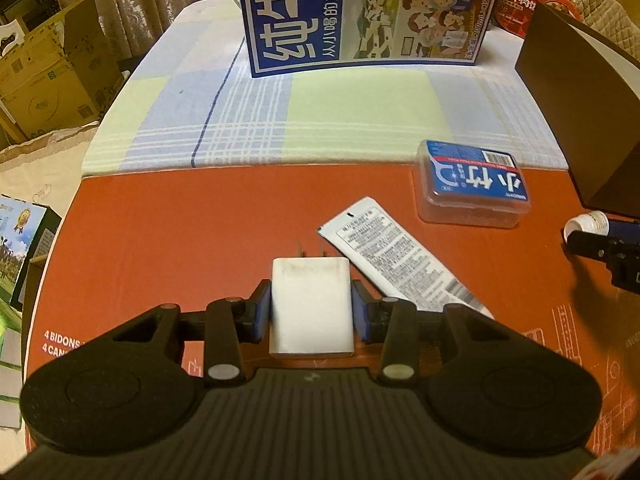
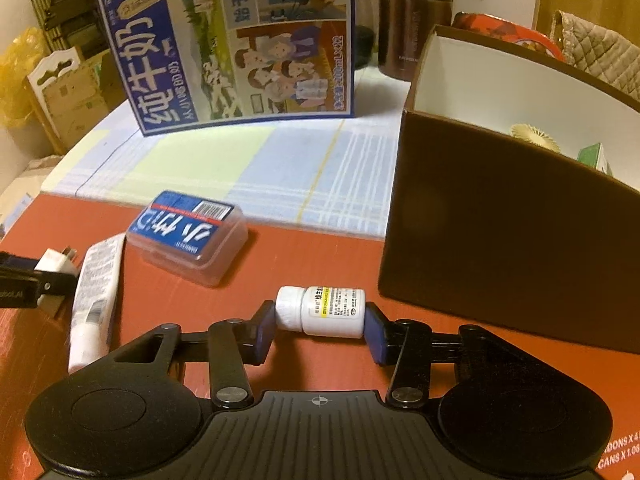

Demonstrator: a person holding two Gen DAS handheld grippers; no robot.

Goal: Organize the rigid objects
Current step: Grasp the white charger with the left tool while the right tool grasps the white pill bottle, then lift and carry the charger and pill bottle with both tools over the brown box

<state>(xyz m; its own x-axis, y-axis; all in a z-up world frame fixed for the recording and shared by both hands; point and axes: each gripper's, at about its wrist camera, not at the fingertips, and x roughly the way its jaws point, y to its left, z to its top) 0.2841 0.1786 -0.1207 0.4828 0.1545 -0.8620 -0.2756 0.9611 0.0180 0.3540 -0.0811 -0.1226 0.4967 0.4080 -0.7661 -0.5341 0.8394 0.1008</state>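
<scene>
White charger [image 1: 312, 308] clamped in left hand-held gripper [image 1: 312, 312], pill bottle [image 2: 324, 312] in right [image 2: 320, 326]

Blue-labelled clear plastic case [image 2: 187, 236]: on tabletop [image 2: 320, 264], left of open brown box [image 2: 508, 248].
White tube [image 2: 98, 292]: just left of case.
Blue milk carton [image 2: 236, 40]: behind.

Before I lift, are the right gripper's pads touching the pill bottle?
Touching. The right wrist view shows both blue pads pressed against the pill bottle's cap and base.

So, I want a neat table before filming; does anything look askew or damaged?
No damage shows. The white tube lies diagonally, one end against the charger held in the left gripper; the clear plastic case sits skewed.
</scene>
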